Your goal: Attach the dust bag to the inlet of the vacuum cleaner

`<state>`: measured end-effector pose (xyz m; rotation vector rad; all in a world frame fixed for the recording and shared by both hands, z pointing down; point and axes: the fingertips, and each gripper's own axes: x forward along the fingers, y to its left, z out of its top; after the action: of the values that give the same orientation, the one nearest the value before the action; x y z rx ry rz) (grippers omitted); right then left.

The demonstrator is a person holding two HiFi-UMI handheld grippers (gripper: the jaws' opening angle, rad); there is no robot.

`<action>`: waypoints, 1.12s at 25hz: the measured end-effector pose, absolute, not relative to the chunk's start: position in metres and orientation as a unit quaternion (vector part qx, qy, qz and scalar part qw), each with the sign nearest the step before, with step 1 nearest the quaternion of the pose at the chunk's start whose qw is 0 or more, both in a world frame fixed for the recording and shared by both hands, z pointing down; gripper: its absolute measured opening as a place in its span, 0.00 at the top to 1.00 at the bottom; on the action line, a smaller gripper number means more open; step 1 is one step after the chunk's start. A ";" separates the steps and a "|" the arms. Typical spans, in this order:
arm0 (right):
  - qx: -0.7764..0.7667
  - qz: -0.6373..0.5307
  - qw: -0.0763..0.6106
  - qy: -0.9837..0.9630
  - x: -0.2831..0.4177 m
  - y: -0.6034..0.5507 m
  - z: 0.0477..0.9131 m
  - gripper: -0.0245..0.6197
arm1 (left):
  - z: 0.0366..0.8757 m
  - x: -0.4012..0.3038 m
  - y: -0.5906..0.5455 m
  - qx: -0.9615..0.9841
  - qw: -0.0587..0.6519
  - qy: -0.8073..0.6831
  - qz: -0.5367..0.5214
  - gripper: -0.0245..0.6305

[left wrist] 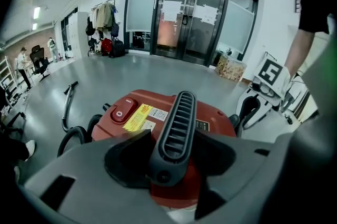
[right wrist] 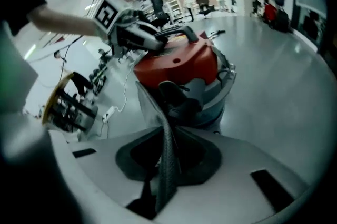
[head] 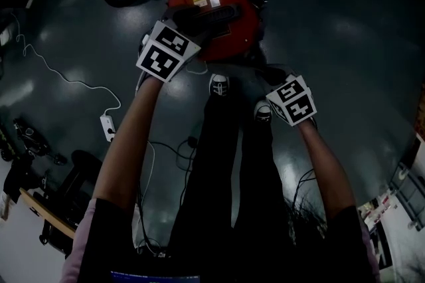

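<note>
The left gripper (left wrist: 171, 139) is clamped on the black carry handle (left wrist: 179, 112) of the vacuum cleaner's red lid (left wrist: 210, 115). The right gripper (right wrist: 167, 136) pinches the thin grey dust bag (right wrist: 154, 112), with the grey canister (right wrist: 216, 99) just ahead of it.

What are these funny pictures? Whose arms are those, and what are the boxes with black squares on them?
A person stands on a shiny grey floor. One camera sits on their head and looks down at their arms and shoes. Each hand holds a claw tool, and the checkered cubes are part of those tools. The other two pictures come from small cameras riding on the claws. The left claw is closed on the black handle of the red vacuum cleaner. The right claw pinches a thin grey sheet, probably the dust bag. A black hose lies beside the vacuum.
</note>
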<state>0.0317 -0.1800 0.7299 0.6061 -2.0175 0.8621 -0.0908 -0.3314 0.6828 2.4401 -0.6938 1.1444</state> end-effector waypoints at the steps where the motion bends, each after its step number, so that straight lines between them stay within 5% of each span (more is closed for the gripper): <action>1: 0.252 0.371 0.399 -0.800 0.034 -0.180 0.731 0.86 | 0.683 -0.091 -0.331 0.863 0.179 -0.244 0.405 0.62; 3: 0.245 0.364 0.393 -0.808 0.034 -0.180 0.730 0.85 | 0.683 -0.090 -0.331 0.863 0.179 -0.242 0.406 0.62; 10: 0.043 0.094 0.532 -0.840 0.021 -0.167 0.723 0.86 | 0.683 -0.091 -0.331 0.863 0.178 -0.238 0.408 0.62; 25: 0.033 -0.008 0.606 -0.795 0.042 -0.160 0.730 0.86 | 0.683 -0.090 -0.331 0.868 0.178 -0.236 0.400 0.62; 28: 0.096 0.077 0.584 -0.802 0.041 -0.165 0.733 0.86 | 0.682 -0.092 -0.332 0.868 0.179 -0.246 0.394 0.62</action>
<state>0.0406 -0.1650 0.7330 0.2234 -1.8720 0.1801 -0.0919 -0.3321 0.6822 2.4528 -0.6944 1.1126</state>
